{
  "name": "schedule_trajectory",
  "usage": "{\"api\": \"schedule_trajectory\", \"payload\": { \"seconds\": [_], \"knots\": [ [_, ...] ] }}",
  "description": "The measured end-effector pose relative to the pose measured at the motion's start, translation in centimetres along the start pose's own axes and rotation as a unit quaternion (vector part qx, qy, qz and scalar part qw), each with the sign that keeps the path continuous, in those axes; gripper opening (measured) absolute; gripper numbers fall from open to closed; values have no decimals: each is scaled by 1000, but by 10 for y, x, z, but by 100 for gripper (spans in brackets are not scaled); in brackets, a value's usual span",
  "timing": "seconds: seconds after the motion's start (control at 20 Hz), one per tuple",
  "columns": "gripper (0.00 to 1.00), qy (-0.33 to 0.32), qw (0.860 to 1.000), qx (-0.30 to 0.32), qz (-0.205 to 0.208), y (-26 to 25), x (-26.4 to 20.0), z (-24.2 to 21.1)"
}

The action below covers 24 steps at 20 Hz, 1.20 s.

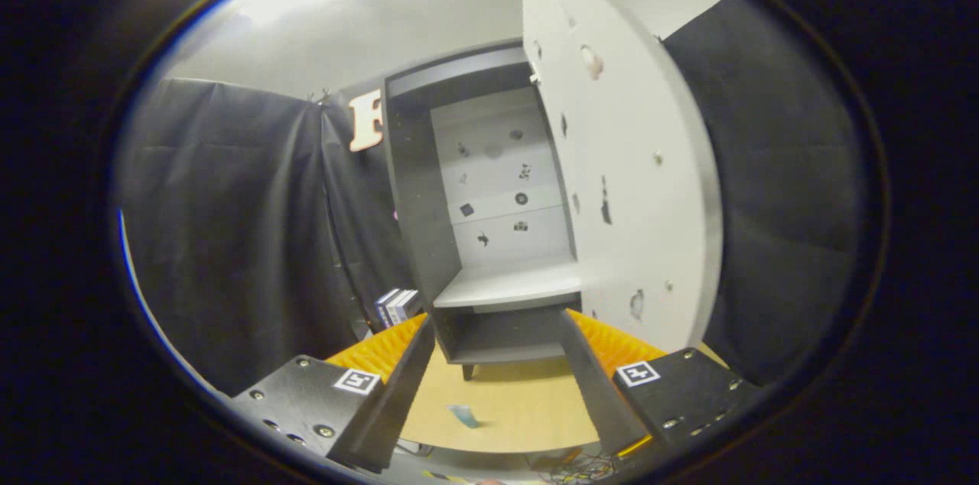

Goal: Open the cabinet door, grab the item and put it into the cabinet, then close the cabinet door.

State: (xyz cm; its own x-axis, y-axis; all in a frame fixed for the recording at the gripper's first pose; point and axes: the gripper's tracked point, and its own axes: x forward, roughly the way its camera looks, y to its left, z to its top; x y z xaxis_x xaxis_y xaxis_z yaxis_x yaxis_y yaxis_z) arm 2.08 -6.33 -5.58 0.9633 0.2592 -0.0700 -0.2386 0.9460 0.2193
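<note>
The gripper (497, 332) is held above a light wooden table (528, 408), looking forward at a tall dark cabinet (417, 194). Its two fingers are spread wide with nothing between them; the gap frames the bottom of the cabinet and a stretch of bare tabletop.

The cabinet door (627, 164) is open, swung out to the right so that its pale inner face, dotted with small holes and screws, turns toward the camera. Its free edge runs down the right side, close to the black cloth wall (780, 187), and its lower corner comes down just above the right finger (589, 385). The opening itself is wide and unblocked. Inside, the pale back panel carries several small dark marks, and a pale shelf (512, 286) crosses the lower part, with a shallow dark compartment under it. The cabinet stands on short legs near the table's far side.

A small light-blue item (464, 415) lies flat on the table, well short of the cabinet, between the fingers and closer to the left finger (398, 385). Neither finger touches it. The tabletop around it is bare up to the near rounded edge.

A few books (398, 307) stand to the left of the cabinet's base, just beyond the left finger, against the black cloth.
</note>
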Motion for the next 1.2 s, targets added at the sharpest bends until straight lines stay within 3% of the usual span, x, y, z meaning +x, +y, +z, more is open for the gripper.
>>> {"api": "schedule_trajectory", "payload": {
  "seconds": [0.3,1.2],
  "knots": [
    [99,14,1000,9,12,23,35,-36],
    [99,196,981,2,-3,62,153,-279]
  ]
}}
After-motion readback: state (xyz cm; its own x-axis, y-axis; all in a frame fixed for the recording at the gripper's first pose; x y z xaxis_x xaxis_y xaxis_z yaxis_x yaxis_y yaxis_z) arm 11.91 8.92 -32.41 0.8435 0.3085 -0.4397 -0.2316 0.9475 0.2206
